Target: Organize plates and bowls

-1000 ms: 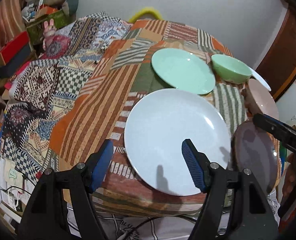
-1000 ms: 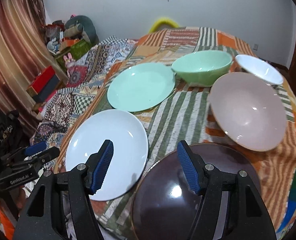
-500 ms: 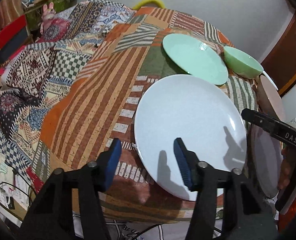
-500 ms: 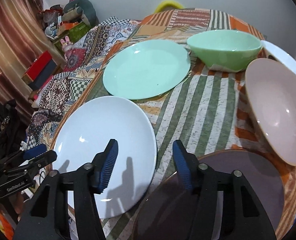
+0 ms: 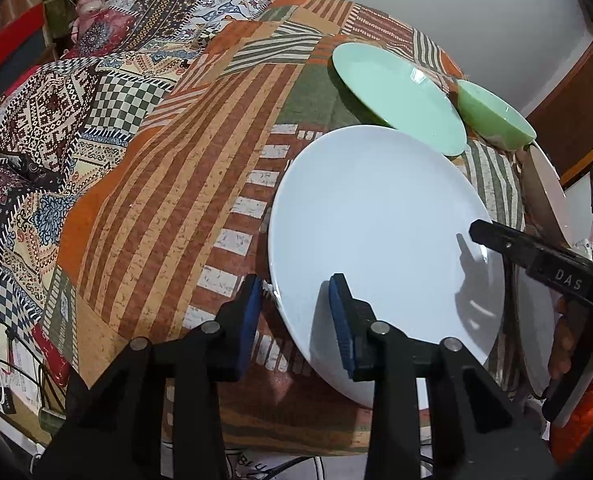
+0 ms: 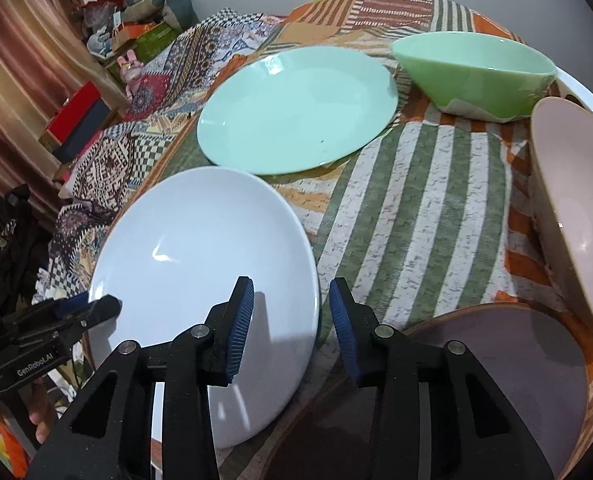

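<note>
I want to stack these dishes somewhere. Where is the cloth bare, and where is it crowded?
Bare: the green-striped patch between the white plate, mint plate, green bowl and pink bowl; also the orange-striped cloth beside the white plate. Crowded: the near edge, by the dark plate.

A patchwork cloth of orange, brown and green stripes covers the desk. Beside it lies a checkered, multicoloured quilt. Beyond: a pink rabbit figurine, a red box, brown striped curtain, white wall.
</note>
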The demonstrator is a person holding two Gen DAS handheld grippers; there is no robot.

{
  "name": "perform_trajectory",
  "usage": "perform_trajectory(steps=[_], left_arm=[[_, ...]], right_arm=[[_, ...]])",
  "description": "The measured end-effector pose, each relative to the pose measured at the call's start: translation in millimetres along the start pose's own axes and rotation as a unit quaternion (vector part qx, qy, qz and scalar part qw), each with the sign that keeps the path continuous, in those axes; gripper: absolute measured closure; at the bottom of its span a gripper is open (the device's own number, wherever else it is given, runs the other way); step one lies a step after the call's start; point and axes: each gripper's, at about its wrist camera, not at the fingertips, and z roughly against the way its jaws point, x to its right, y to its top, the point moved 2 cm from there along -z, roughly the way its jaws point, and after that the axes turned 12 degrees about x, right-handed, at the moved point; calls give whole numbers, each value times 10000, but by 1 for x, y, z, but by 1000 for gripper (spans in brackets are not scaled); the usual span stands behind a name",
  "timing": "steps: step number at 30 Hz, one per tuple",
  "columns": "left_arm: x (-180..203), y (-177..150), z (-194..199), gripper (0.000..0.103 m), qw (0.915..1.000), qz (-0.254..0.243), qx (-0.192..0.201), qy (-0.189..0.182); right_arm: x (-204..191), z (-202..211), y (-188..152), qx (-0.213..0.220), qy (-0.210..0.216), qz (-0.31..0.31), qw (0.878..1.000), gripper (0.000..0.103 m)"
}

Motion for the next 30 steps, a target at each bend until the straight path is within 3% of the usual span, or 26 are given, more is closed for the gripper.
perform_trajectory(steps=[4,8,17,30], left_arm=[[6,1,-2,68,9999,-117,24,-52],[17,-1,-1,68,9984,-500,128,232],[11,1,3,68,9992,-327,87,213],[22,13,38,68,9981,-338,480,184]], right_arm=[[-2,-4,1,-62,15,71,10000,67],[-3,-5,1,-43,-47,79,9999,68],[-5,5,3,85,-28,5,10000,73],[-14,31,13,515,139,-74,9986,74]])
